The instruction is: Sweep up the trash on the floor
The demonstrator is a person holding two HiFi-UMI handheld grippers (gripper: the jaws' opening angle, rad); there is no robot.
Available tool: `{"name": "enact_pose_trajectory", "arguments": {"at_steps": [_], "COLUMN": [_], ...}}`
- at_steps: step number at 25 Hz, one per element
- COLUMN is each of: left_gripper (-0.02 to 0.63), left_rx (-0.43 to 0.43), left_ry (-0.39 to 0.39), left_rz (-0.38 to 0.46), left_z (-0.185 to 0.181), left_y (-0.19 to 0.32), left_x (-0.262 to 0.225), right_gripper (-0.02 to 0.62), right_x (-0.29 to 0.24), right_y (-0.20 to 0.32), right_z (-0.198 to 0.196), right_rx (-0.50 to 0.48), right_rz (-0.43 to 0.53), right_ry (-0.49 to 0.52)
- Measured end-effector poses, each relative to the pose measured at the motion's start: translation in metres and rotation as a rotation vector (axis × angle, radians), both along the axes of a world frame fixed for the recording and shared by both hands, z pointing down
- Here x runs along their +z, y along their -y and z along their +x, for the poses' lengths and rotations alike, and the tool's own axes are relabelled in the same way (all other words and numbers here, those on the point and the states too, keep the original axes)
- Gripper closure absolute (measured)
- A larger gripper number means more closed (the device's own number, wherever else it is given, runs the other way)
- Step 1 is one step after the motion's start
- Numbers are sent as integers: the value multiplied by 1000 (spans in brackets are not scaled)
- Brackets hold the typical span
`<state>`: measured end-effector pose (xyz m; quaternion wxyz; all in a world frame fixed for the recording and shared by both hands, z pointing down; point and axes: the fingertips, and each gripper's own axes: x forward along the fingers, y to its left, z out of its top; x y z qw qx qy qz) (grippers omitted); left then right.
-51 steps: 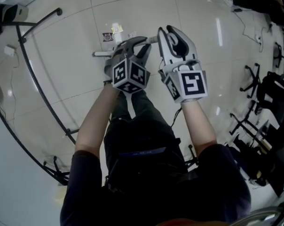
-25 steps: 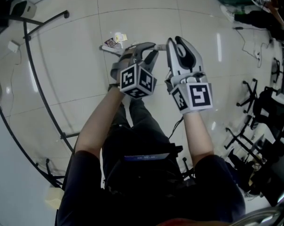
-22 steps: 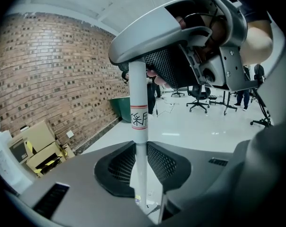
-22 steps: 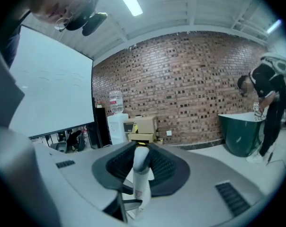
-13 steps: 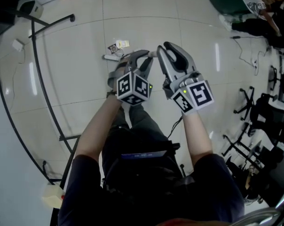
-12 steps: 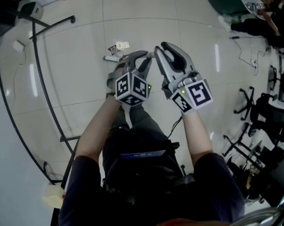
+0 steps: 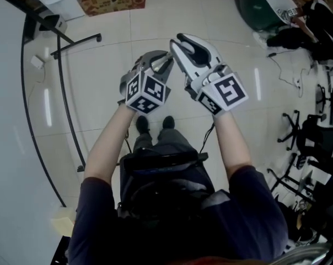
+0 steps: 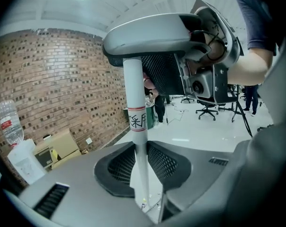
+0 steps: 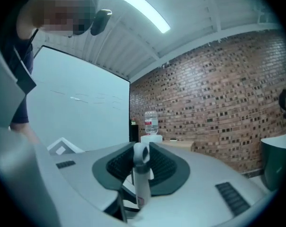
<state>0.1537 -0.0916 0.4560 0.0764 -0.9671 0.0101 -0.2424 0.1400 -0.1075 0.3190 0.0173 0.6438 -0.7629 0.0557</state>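
One pale tiled floor (image 7: 95,70), brick wall (image 9: 218,79) beyond

Left gripper (image 7: 162,59) beside right gripper (image 7: 180,42) (above shoes (image 7: 154,123))

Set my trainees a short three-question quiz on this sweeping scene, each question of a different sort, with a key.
1. True or false: the left tool is open and empty.
2. Which view shows the person's shoes? A) head view B) left gripper view C) right gripper view
3. Fill in: the right tool is shut on the white handle's top end, which has a ____ through it.
Key: 1 false, it is shut on the white handle; 2 A; 3 hole.
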Motion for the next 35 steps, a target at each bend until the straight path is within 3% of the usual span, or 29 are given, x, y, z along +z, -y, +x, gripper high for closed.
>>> {"name": "enact_pose_trajectory", "arguments": {"at_steps": [9,16,21,27,35], "left_gripper": [529,528,525,525,523], "left_rx": [30,34,19,-71,-222], "left_ry": [-73,-119,-101,-90,-89], "left_rz": [67,90,91,35,36], "left_z": [-23,-26,-16,24,55], "left_y": [-1,-15,-30,-54,-74], "left_x": [-71,-98,-97,-94,-100], "right_gripper": [494,494,494,494,494], "right_x": [-68,-96,-94,-95,-105], "right_y": [-15,-29,-42,-66,-91], "right_z": [-30,-45,-43,-7,25], "right_rx": [-62,-302,-464,-667,-884], "right_rz": [78,58,30,29,60], "right_ry": [-56,-105,-142,-113,-53]}}
